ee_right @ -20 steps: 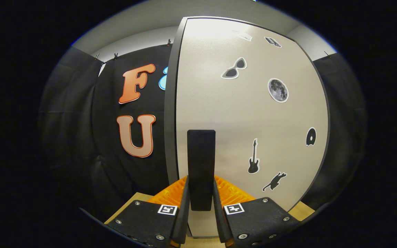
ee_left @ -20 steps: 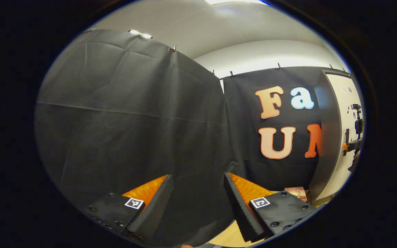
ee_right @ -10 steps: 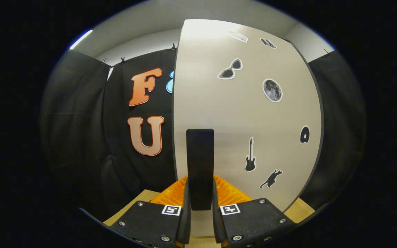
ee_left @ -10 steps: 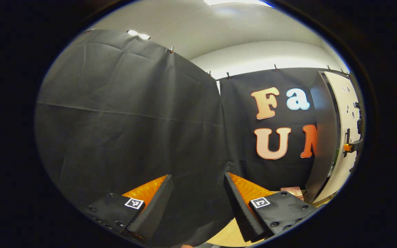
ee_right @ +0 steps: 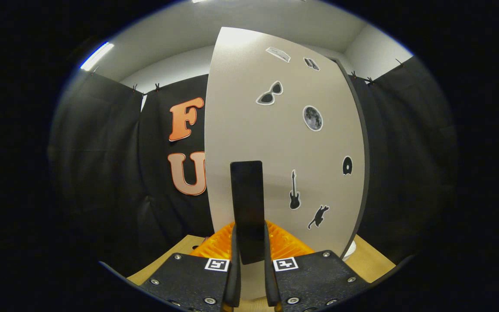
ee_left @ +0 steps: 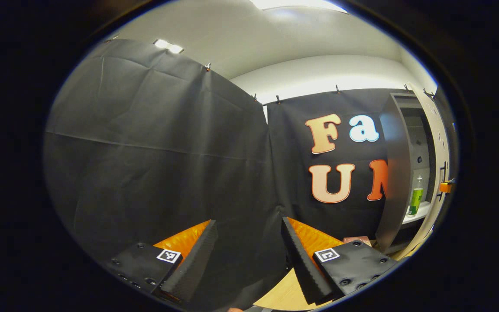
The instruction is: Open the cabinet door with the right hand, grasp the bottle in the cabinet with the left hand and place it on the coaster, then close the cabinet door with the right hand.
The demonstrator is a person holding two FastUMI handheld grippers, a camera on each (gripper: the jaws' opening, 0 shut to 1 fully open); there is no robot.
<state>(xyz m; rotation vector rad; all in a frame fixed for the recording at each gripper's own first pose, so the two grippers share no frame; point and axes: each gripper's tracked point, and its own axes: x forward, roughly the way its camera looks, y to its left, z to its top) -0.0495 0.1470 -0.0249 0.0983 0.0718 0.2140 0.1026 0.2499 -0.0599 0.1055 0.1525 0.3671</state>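
In the left gripper view, the grey cabinet (ee_left: 394,173) stands at the far right with its door swung out. A green bottle (ee_left: 415,200) with a white top stands upright on a shelf inside. A brown coaster (ee_left: 357,238) lies on the table in front of the cabinet. My left gripper (ee_left: 248,225) is open with nothing between its fingers, well to the left of the cabinet and facing the black cloth. In the right gripper view, my right gripper (ee_right: 250,236) is shut on the black vertical handle (ee_right: 247,195) of the white cabinet door (ee_right: 275,143).
The wooden table (ee_left: 282,294) runs under both grippers. Black cloth walls close in the left and back. The door carries small stickers (ee_right: 312,118). A pale rounded object (ee_right: 350,250) peeks from behind the door's lower right edge.
The right gripper has pulled the door further open by its handle. In the left gripper view the cabinet's inside and the green bottle have come into sight. The left gripper has barely moved.
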